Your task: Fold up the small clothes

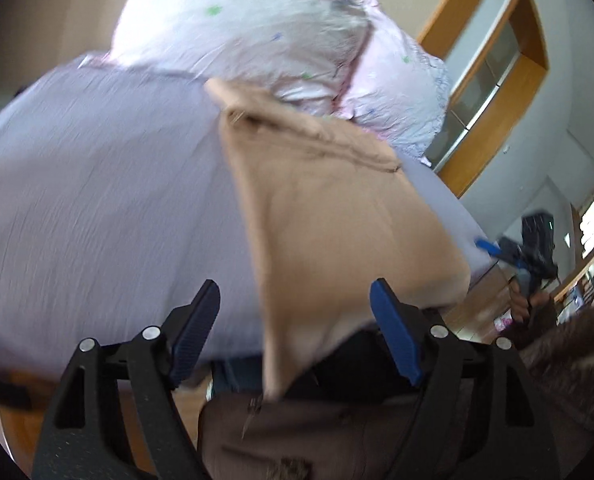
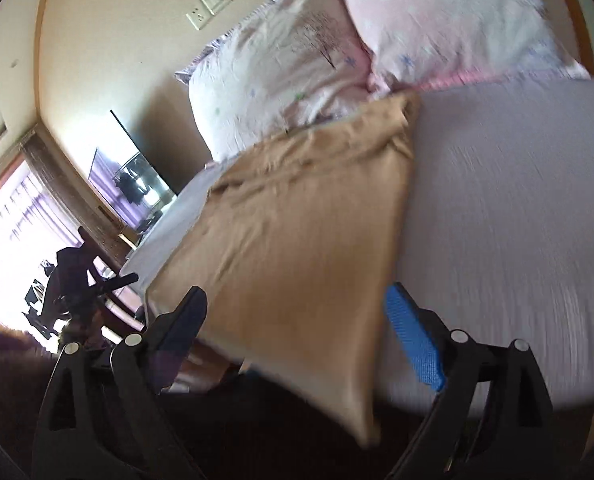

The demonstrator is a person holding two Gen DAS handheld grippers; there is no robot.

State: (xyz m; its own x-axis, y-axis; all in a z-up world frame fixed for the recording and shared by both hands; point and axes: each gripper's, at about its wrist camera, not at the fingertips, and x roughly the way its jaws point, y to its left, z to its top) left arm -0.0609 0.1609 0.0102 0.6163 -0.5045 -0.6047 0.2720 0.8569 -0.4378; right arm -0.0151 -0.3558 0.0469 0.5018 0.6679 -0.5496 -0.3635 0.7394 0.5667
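Observation:
A tan garment [image 1: 337, 232] lies spread on the grey bed sheet [image 1: 97, 200], its near corner hanging over the bed's front edge. My left gripper [image 1: 295, 312] is open, its jaws on either side of that hanging corner and not closed on it. In the right wrist view the same tan garment [image 2: 297, 240] lies on the sheet [image 2: 517, 240], its near corner drooping between the wide-open jaws of my right gripper [image 2: 297, 312]. The right gripper [image 1: 513, 256] also shows far right in the left wrist view. Both views are motion blurred.
Pink and white printed pillows [image 1: 257, 28] lie at the head of the bed, also in the right wrist view [image 2: 337, 52]. A wooden-framed door [image 1: 497, 92] is at the right. A bright window [image 2: 9, 220] and wall sockets [image 2: 211, 4] are at the left.

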